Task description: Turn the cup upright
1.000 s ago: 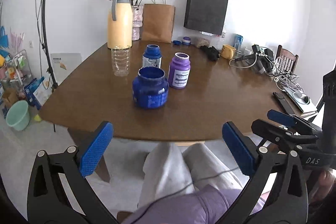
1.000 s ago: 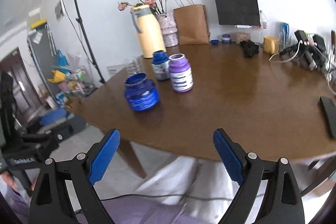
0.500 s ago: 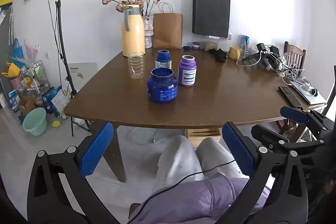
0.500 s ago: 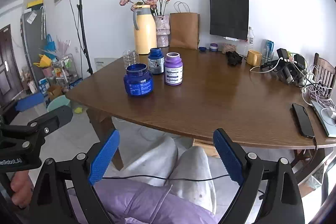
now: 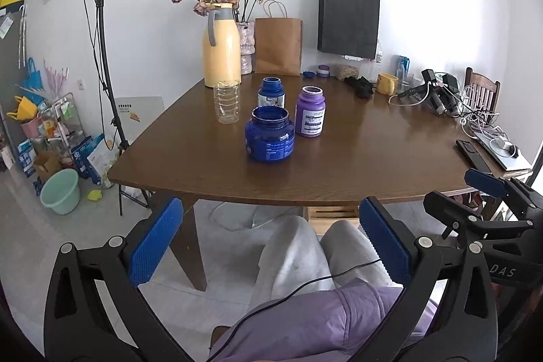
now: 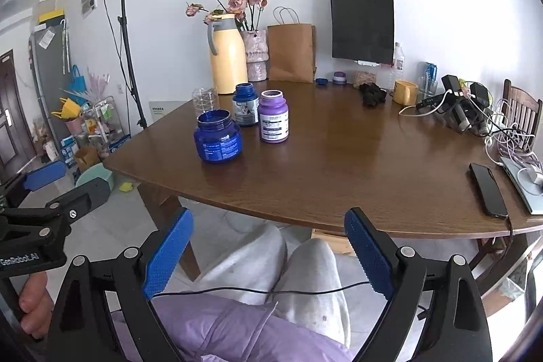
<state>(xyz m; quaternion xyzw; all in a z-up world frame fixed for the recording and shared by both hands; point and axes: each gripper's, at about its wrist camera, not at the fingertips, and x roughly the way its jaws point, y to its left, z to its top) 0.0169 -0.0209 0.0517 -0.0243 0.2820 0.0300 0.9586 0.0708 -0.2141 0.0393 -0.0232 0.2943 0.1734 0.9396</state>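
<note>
A clear ribbed plastic cup point(image 5: 227, 102) stands on the brown table point(image 5: 356, 165), apparently mouth down; it shows in the right wrist view point(image 6: 204, 97) behind the jars. A wide blue jar point(image 5: 269, 138) point(image 6: 218, 136), a purple jar point(image 5: 310, 111) point(image 6: 274, 116) and a smaller blue jar point(image 5: 270, 92) point(image 6: 245, 104) stand beside it. My left gripper point(image 5: 269, 241) is open and empty, held over my lap well short of the table. My right gripper point(image 6: 268, 251) is open and empty, likewise back from the table edge.
A yellow thermos point(image 5: 221, 48), a flower vase point(image 5: 245, 48), a brown bag point(image 5: 278, 46) and a black bag point(image 5: 348, 19) line the back. A yellow mug point(image 5: 387, 83), cables, a phone point(image 6: 487, 189) and a laptop point(image 6: 522, 184) crowd the right side. A light stand point(image 5: 101, 56) stands left.
Both grippers have drawn back and risen from the table; the jars and cup look smaller and farther. Both stayed open and nothing on the table moved.
</note>
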